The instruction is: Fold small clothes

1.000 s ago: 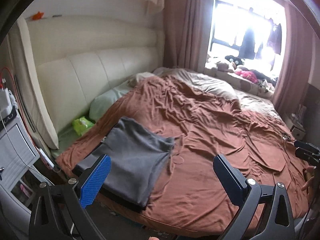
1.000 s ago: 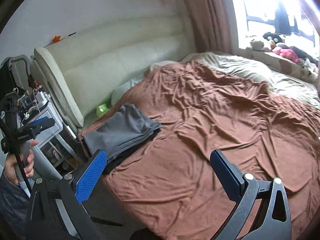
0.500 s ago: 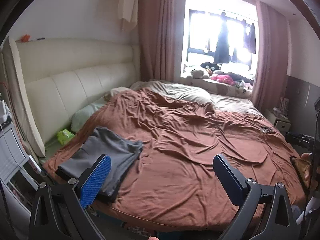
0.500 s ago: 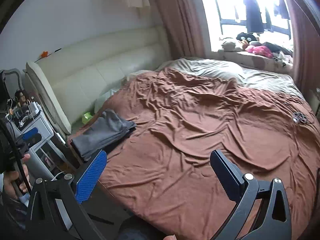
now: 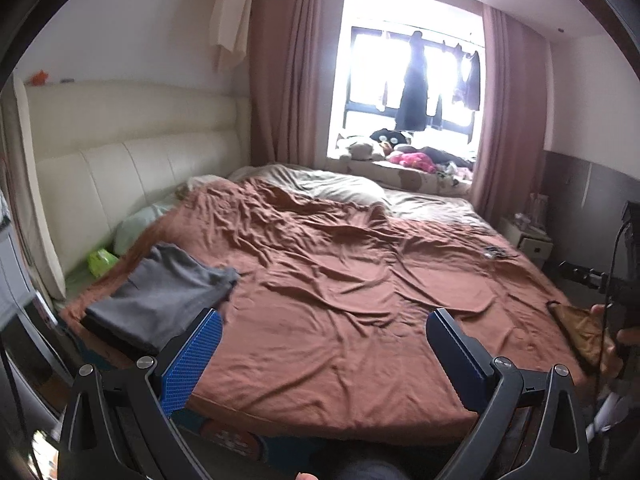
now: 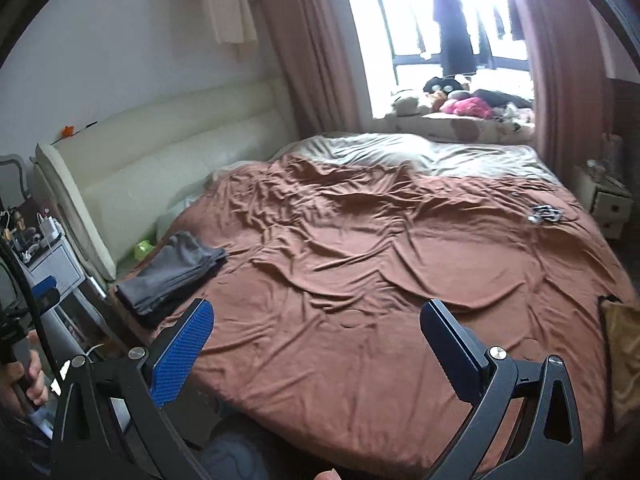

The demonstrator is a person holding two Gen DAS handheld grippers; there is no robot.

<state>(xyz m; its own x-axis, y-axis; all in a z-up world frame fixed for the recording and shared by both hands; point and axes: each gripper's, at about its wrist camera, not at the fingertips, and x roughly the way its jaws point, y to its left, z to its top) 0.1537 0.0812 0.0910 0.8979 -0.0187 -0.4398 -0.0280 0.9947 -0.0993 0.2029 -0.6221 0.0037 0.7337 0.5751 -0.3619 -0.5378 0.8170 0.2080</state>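
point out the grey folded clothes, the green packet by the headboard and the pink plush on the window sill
grey folded clothes (image 5: 160,300), left wrist view, middle of the top layer
green packet (image 5: 102,261), left wrist view, its top face
pink plush (image 6: 470,106), right wrist view, its body

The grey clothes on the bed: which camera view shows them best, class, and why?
The left wrist view. There the grey clothes lie large and near, just beyond the open left gripper, with the stack's dark bottom layer visible. The right wrist view shows them smaller, far left, more edge-on.
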